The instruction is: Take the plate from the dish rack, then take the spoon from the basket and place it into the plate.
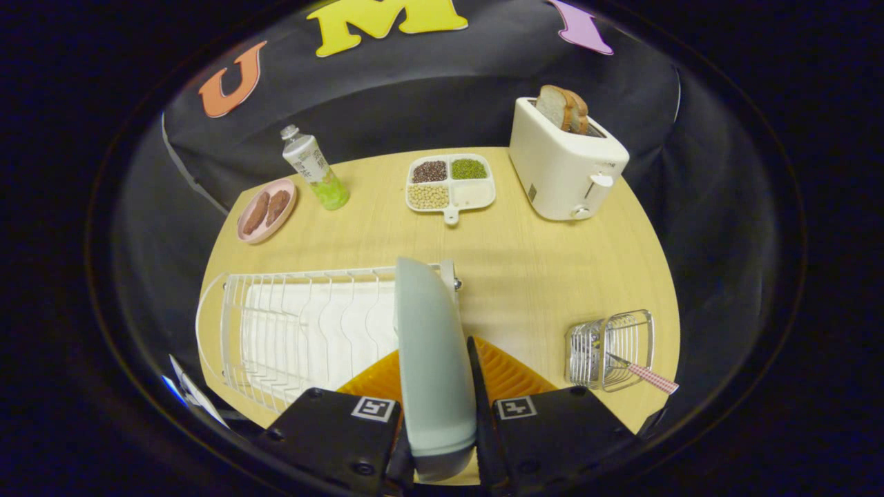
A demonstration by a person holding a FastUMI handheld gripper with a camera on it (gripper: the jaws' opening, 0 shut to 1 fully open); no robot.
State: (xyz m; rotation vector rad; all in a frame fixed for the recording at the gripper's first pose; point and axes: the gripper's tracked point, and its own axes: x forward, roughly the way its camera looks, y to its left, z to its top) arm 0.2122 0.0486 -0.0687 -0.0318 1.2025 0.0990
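The gripper has its two fingers closed narrowly on the pale grey-green round plate, which stands on edge between them at the right end of the white wire dish rack on the light wooden table. Well to the right, a small chrome wire basket holds the spoon with a pink checked handle, its handle poking out over the rim. Beyond stand a white toaster with bread slices, a white divided tray of beans, a clear bottle of green liquid and a pink plate of brown pieces

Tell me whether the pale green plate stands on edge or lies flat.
On edge: the pale green plate stands upright, pinched between the tongs beside the white wire dish rack.
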